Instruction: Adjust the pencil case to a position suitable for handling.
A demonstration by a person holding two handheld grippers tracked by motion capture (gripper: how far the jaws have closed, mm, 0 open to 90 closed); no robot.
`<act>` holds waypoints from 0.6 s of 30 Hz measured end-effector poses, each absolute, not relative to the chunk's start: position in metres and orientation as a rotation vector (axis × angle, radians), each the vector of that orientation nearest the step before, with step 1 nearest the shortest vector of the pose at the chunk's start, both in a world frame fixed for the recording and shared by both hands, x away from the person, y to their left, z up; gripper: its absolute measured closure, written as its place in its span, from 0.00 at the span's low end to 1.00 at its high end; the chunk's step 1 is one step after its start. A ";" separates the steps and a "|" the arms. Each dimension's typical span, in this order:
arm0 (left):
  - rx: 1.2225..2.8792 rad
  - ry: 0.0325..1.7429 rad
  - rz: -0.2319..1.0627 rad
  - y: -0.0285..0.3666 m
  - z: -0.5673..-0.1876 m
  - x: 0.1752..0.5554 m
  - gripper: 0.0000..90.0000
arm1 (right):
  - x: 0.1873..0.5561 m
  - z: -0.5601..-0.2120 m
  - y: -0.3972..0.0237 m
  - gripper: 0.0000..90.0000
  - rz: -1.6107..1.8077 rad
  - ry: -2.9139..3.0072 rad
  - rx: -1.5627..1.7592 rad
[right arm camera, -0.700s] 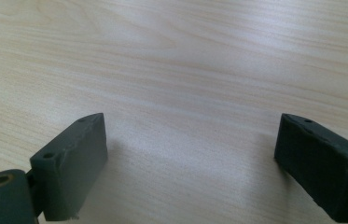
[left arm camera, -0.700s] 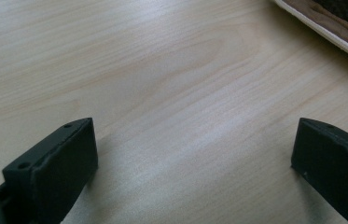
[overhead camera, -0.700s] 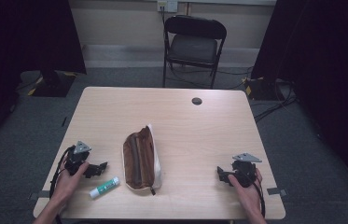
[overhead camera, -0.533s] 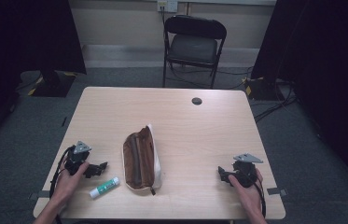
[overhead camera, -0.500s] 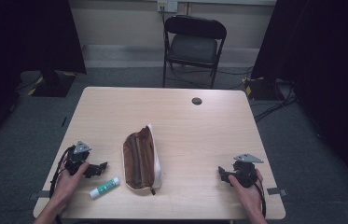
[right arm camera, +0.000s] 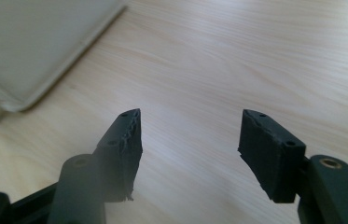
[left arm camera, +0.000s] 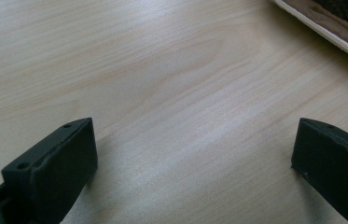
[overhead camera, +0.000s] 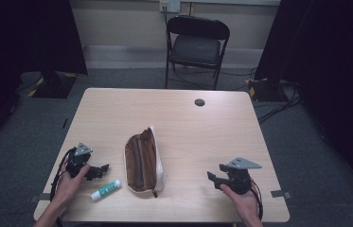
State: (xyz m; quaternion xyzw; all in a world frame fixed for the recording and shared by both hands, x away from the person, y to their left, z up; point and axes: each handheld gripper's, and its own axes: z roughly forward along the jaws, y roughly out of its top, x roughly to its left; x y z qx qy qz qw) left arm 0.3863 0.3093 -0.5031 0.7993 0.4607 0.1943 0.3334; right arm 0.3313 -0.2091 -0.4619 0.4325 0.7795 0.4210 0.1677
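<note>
left gripper (overhead camera: 99, 170): jaws spread wide, empty, low over table (overhead camera: 174, 118)
right gripper (overhead camera: 215, 178): jaws apart, empty
pencil case (overhead camera: 143, 160): lying mid-table between grippers
glue stick (overhead camera: 106, 189): just beside case, near left gripper
step: likely pre-grasp, nothing held
next: probably approach and close on stick or case

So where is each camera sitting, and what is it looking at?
High view: above the person's side, looking down on the table, pouch, glue stick; both hands and tools show.
Left gripper view: on the left tool, low over the wood, its open jaws below.
Right gripper view: on the right tool, jaws open.
Shared: all three catch the pouch.
</note>
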 end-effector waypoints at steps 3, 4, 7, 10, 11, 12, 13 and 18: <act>2.087 1.203 0.508 0.309 -0.503 0.386 0.00 | 0.329 -0.459 -0.200 0.44 1.224 2.244 1.193; 2.087 1.203 0.508 0.309 -0.503 0.386 0.00 | 0.326 -0.455 -0.188 0.45 1.259 2.273 1.141; 2.087 1.203 0.507 0.309 -0.503 0.386 0.00 | 0.324 -0.452 -0.178 0.46 1.276 2.296 1.091; 2.087 1.203 0.508 0.309 -0.503 0.386 0.00 | 0.316 -0.446 -0.160 0.43 1.301 2.326 1.016; 2.087 1.203 0.508 0.309 -0.503 0.386 0.00 | 0.314 -0.445 -0.156 0.41 1.306 2.329 1.001; 2.086 1.204 0.507 0.309 -0.503 0.386 0.00 | 0.313 -0.443 -0.151 0.39 1.313 2.335 0.992; 2.086 1.204 0.507 0.309 -0.503 0.386 0.00 | 0.313 -0.443 -0.151 0.39 1.313 2.335 0.992; 2.086 1.204 0.508 0.309 -0.503 0.386 0.00 | 0.310 -0.436 -0.126 0.34 1.366 2.373 0.905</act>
